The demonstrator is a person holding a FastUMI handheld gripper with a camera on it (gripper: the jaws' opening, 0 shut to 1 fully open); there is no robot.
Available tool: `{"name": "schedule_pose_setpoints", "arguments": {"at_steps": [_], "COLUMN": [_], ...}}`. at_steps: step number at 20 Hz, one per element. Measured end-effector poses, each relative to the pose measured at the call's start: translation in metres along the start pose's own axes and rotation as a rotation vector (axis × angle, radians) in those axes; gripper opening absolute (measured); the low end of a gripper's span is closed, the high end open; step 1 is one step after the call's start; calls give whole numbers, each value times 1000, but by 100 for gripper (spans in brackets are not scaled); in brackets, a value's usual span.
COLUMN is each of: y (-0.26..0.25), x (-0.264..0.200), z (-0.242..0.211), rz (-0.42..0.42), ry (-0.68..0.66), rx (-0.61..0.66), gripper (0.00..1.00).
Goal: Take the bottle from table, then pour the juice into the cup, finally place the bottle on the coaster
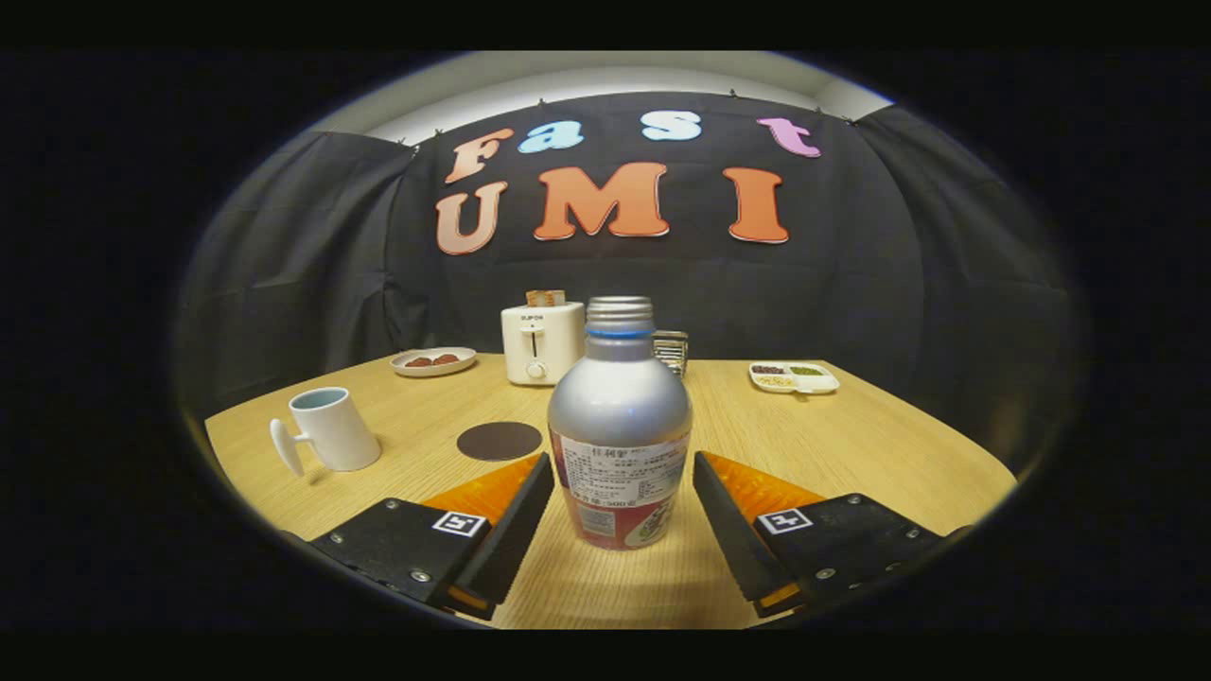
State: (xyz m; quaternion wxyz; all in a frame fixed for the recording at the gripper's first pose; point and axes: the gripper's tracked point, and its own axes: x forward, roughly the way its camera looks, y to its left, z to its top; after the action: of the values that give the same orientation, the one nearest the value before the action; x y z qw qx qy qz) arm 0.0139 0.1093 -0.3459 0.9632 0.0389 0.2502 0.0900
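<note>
Between spread fingers point(530, 501), uncapped bottle point(620, 426).

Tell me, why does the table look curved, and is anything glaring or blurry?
Gripper view: fisheye bends the table edge; soft highlight on the bottle shoulder, standing between the open gripper fingers; mug casts a faint shadow; far toaster slightly soft.

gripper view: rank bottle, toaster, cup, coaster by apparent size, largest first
1. bottle, standing between the open fingers of the gripper; nearness inflates it.
2. toaster and cup: look alike, not ranked; the toaster sits farther back.
3. coaster, smallest.
</note>
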Motion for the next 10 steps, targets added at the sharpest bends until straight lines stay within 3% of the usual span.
{"name": "schedule_pose_setpoints", "arguments": {"at_steps": [4, 6, 10], "y": [3, 3, 6], "x": [1, 3, -1], "z": [-2, 0, 0], "rz": [0, 0, 7], "ry": [-1, 0, 5], "rx": [25, 30, 32], "gripper": [89, 80, 78]}}
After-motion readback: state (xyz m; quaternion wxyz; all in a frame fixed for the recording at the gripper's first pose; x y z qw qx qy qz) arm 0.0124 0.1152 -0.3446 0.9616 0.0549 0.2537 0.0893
